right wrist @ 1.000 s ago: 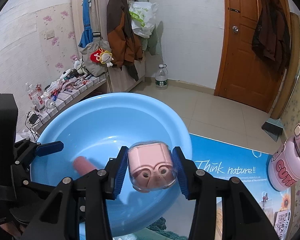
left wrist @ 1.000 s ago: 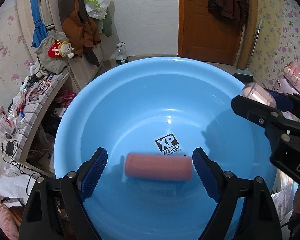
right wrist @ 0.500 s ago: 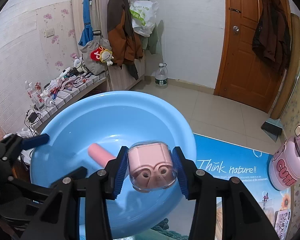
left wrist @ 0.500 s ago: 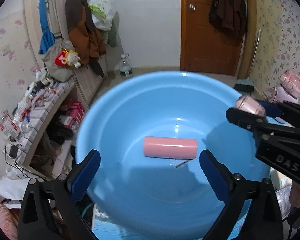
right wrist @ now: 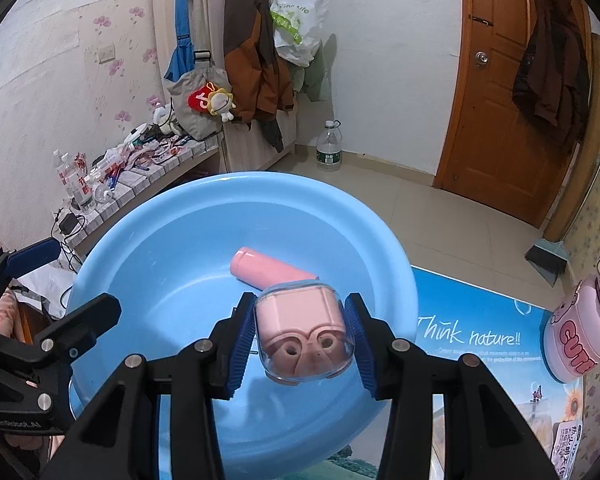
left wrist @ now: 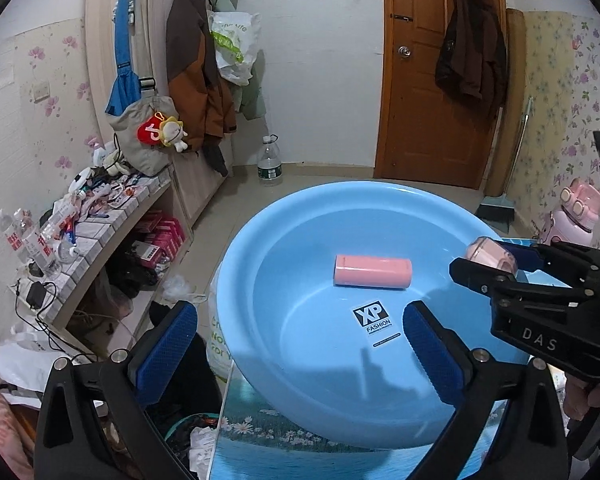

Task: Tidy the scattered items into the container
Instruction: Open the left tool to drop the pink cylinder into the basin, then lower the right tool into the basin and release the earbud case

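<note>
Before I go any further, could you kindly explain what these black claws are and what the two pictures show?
There is no robot here: a person holds a two-finger grabber in each hand, and each grabber carries a wide-angle camera looking along its fingers. One picture comes from the left hand, the other from the right.

Both look down at a blue basin standing on a printed mat. A pink tube lies loose inside the basin.

The left gripper has just been opening and holds nothing. The right gripper is clamped on a small pink case in a clear shell, held above the basin. A pink bottle stands at the mat's right side.
</note>
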Demonstrator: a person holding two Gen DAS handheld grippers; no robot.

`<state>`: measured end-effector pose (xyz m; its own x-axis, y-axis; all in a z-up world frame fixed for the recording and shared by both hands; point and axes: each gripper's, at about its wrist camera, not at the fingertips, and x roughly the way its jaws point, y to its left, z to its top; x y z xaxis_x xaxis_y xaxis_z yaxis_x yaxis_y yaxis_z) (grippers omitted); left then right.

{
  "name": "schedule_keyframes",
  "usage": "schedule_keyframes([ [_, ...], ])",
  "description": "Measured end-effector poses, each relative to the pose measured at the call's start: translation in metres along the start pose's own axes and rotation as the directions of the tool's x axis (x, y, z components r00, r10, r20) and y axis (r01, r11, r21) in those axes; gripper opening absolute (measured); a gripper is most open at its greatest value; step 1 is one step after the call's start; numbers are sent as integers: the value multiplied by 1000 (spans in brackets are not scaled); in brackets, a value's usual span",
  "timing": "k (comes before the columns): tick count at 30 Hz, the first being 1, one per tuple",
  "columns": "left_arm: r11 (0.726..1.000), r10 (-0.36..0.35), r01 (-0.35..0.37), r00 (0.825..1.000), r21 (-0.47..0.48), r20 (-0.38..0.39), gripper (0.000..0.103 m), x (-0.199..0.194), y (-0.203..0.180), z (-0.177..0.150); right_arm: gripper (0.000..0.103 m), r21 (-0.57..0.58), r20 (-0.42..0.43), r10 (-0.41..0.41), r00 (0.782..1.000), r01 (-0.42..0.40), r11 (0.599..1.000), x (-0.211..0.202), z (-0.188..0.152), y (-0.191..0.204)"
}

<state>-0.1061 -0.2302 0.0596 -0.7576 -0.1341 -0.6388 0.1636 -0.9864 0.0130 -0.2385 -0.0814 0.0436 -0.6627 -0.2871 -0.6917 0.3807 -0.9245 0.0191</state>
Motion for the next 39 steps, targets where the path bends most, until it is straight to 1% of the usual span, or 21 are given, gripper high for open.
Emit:
schedule_keyframes([
  [6,1000,0,-1,1000,-16,-5,103,4,8,-2,46,-8,-34,6,999,-7,1000,8,-1,6],
  [11,999,17,-17,1000,-43,-4,103,4,21,-3,46,-48,-54,17,998,-19,999,15,0,19],
  [15,998,26,-26,1000,-65,-6,103,3,30,-3,46,-92,-86,20,996,-28,995,24,2,34],
  [18,997,29,-30,1000,-67,-8,103,4,34,-3,46,-92,-123,33,992,-44,995,32,2,39],
  [25,997,26,-27,999,-68,-22,103,9,38,-8,46,-88,-154,28,988,-41,995,39,-4,43],
  [39,997,19,-21,999,-75,-27,103,10,35,-10,46,-110,-158,3,988,-21,994,35,-9,47],
])
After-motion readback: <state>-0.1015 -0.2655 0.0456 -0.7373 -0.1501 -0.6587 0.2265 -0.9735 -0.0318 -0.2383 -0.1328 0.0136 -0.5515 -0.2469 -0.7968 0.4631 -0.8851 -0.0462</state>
